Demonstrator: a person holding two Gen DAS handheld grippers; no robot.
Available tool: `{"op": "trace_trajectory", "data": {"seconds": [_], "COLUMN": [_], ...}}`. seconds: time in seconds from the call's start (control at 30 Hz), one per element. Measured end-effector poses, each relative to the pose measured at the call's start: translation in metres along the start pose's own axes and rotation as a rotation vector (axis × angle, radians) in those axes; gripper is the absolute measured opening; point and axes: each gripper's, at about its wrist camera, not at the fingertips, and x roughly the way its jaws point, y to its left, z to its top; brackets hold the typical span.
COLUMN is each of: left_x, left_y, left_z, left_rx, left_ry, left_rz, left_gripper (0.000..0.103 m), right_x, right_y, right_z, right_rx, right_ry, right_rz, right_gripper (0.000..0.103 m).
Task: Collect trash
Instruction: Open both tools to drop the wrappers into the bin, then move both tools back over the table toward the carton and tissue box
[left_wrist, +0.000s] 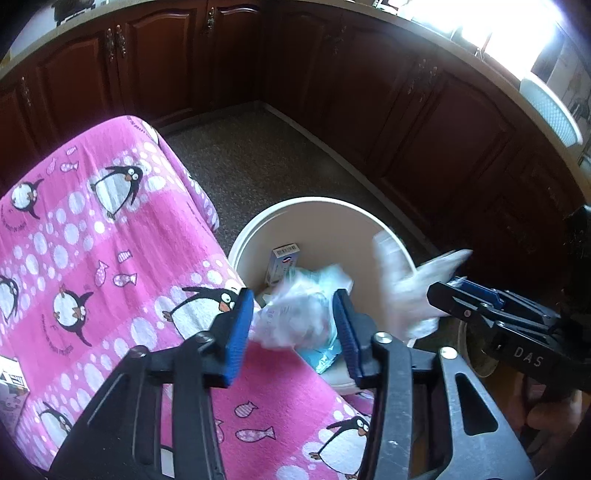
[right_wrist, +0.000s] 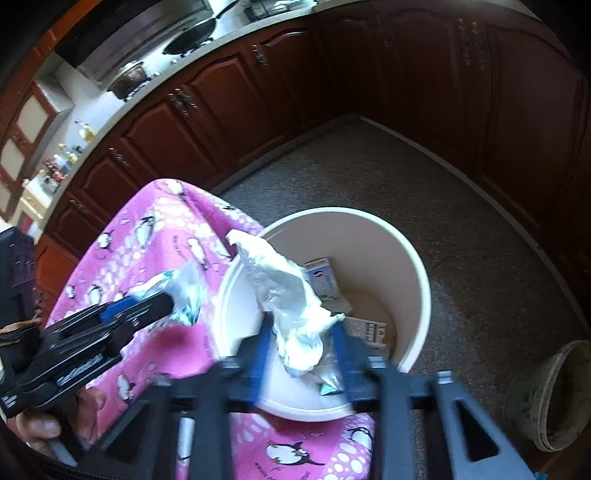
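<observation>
Two claws hover over the white bin (right_wrist: 413, 273), left claw (left_wrist: 293, 325) and right claw (right_wrist: 301, 354) each half-open around crumpled wrappers that risk dropping outside the rim.

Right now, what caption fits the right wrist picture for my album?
Right gripper carries crumpled white plastic over the white bucket, beside the pink penguin cloth.

My right hand-held gripper (right_wrist: 301, 354) holds crumpled white plastic (right_wrist: 291, 295) over the cream bin (right_wrist: 413, 258); my left hand-held gripper (right_wrist: 168, 306) grips a teal-edged wrapper (right_wrist: 186, 291) above the pink penguin cloth (right_wrist: 147, 236).
</observation>
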Motion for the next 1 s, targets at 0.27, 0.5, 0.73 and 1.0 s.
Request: {"op": "trace_trajectory", "data": {"seconds": [0.27, 0.5, 0.73, 1.0], "left_x": [-0.007, -0.022, -0.039, -0.07], "left_y": [0.011, 0.01, 0.022, 0.04], "left_z": [-0.006, -0.011, -0.014, -0.03], "left_rx": [-0.008, -0.003, -0.022, -0.027], "left_ry": [-0.01, -0.024, -0.043, -0.087], "left_rz": [0.009, 0.022, 0.04, 0.075], "left_gripper": [0.049, 0.049, 0.049, 0.049], "right_x": [-0.001, -0.006, -0.009, -0.013], "right_y": [0.001, 0.008, 0.022, 0.052], "right_z": [-0.003, -0.005, -0.006, -0.013], "right_rx": [-0.013, -0.029, -0.068, -0.117], "right_ry": [0.001, -0.011, -0.02, -0.023], "right_rz": [0.002, -0.005, -0.032, -0.011], "right_gripper": [0.045, 0.046, 0.048, 0.055]}}
